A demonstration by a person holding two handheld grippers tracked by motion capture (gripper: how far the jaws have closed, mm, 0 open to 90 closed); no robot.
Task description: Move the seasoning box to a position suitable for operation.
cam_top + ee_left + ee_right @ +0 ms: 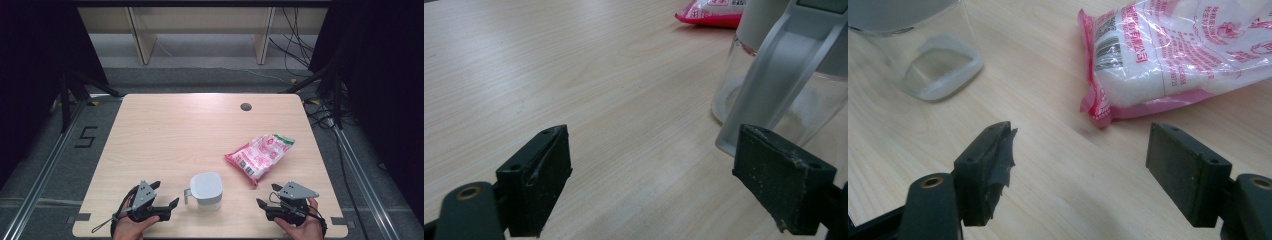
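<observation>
Two hand-held grippers rest low at the near edge of the desk (150, 125), both gaping wide with nothing between their jaws. The left hand-held gripper (165, 196) sits just beside the clear lidded jug (205, 191), whose handle (pale and translucent) faces it. The right hand-held gripper (267, 195) points at the pink-and-white bag (260, 154), which lies just ahead, its long axis slanting away to the right.

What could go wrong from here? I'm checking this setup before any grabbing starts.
The clear jug stands near the table's front edge; a push from the open left claw against its handle might tip it. The soft pink bag could sag or slip from the open right claw.
</observation>
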